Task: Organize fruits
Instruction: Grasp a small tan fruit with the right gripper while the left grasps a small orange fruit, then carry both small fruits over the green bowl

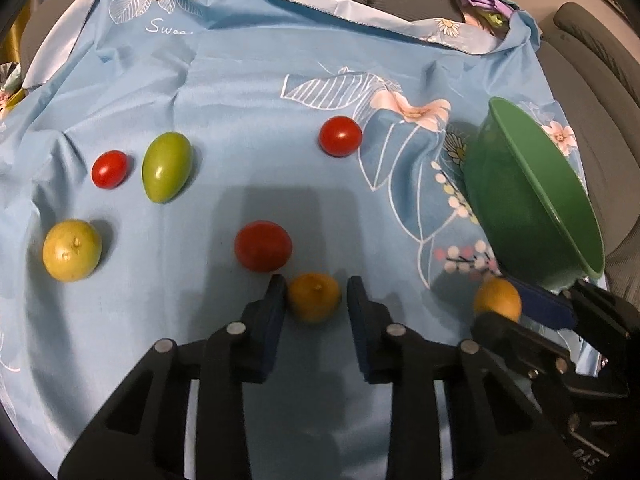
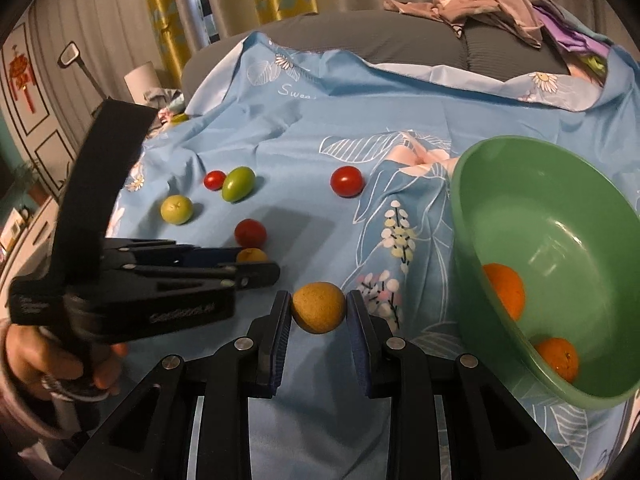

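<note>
From the left wrist, the left gripper (image 1: 316,282) is seen closed on a small round yellow-orange fruit (image 1: 314,297) lying on the blue floral cloth (image 1: 248,92); a shallow tip grip could let it slip. From the right wrist, the right gripper (image 2: 319,296) is seen clamped on a tan-yellow round fruit (image 2: 318,307), just beside the tilted green plastic bowl (image 2: 472,240); a knock on its rim could spill the two oranges (image 2: 506,290).

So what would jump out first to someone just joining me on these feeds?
Both grippers are each shut on a small yellow-orange fruit: the left gripper on one, the right gripper on another. Right of them a tilted green bowl holds two oranges.
</note>
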### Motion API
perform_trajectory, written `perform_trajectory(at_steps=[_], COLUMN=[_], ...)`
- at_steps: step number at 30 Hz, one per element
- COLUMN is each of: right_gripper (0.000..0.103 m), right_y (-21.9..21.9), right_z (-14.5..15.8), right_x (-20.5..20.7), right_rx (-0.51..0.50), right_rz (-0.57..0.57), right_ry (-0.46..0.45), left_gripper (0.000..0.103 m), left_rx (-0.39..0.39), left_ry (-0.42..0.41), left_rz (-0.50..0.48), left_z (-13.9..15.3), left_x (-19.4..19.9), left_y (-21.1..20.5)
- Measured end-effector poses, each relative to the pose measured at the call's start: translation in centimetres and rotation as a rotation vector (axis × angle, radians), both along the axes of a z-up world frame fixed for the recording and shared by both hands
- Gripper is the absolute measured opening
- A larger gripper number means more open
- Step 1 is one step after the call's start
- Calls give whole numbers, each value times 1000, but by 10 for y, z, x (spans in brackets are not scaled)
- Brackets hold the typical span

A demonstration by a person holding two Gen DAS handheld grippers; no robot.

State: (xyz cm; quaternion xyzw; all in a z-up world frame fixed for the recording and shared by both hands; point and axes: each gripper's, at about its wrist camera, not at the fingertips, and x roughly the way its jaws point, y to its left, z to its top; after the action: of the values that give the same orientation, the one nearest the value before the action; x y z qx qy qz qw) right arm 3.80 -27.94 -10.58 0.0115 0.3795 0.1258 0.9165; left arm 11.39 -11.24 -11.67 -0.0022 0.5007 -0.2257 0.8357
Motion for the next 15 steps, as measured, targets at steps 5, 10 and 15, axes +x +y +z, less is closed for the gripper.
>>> perform_trajectory(at_steps=[5,10,15], right_gripper=[30,30,30], right_y=[-1,-2,1], right_z=[-2,-1,5], right_x=[-2,-6,-14], right_rx=[15,20,23], right_rz=[-3,-7,-5], right_ry=[1,2,-6], left_gripper=[27,27,27], left_rx=[12,21,47], left_ry=[-15,-8,-41], left_rz=[-5,-15,-24], left_z=[0,2,17], left_x=[-1,-8,-26], left_y=[0,3,13])
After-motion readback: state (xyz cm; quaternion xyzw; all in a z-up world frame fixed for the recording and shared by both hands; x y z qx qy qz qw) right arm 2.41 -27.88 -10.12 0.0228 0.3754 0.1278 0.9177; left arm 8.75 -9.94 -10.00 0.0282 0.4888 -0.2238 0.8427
